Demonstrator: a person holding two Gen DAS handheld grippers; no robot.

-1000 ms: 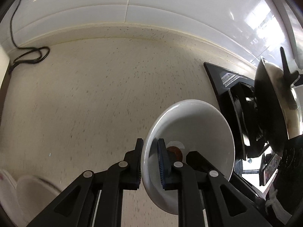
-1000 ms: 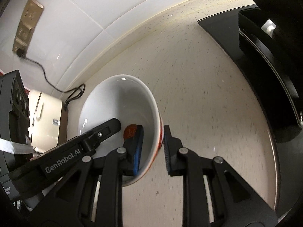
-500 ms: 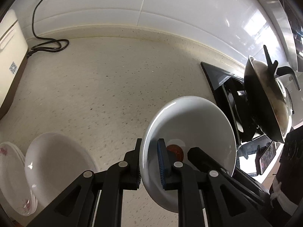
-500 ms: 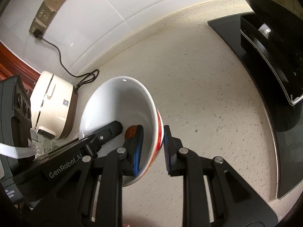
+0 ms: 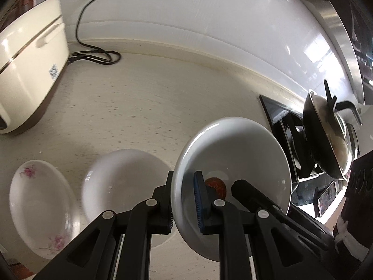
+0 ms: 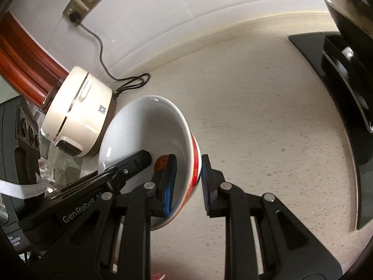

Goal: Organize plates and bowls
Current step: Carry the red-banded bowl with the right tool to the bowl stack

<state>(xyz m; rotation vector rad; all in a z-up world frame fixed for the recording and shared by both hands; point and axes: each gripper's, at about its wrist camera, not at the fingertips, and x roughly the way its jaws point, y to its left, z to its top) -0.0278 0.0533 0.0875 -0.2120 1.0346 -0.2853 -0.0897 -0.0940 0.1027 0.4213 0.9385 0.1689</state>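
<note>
We see the left gripper [image 5: 183, 200] clamped on the rim of a white bowl [image 5: 240, 154], one pad inside, one outside, bowl tipped on edge and held clear of the counter [image 5: 163, 98]; right gripper [image 6: 187, 185] pinches the same bowl [image 6: 149, 130] by the opposite rim over its red band, so both hands share the load, likely to keep it steady in carry. At 9 o'clock of the left gripper a plain white plate [image 5: 121, 182] sits on the counter, a flowered plate [image 5: 37, 207] just beside it further at 9, probably the stack spot. Rice cooker [image 5: 28, 63] at 10 o'clock, its cord [image 5: 98, 53] trailing at 11; stove [image 5: 286, 126] and wok [image 5: 326, 135] at 2 o'clock, well apart from the plates
</note>
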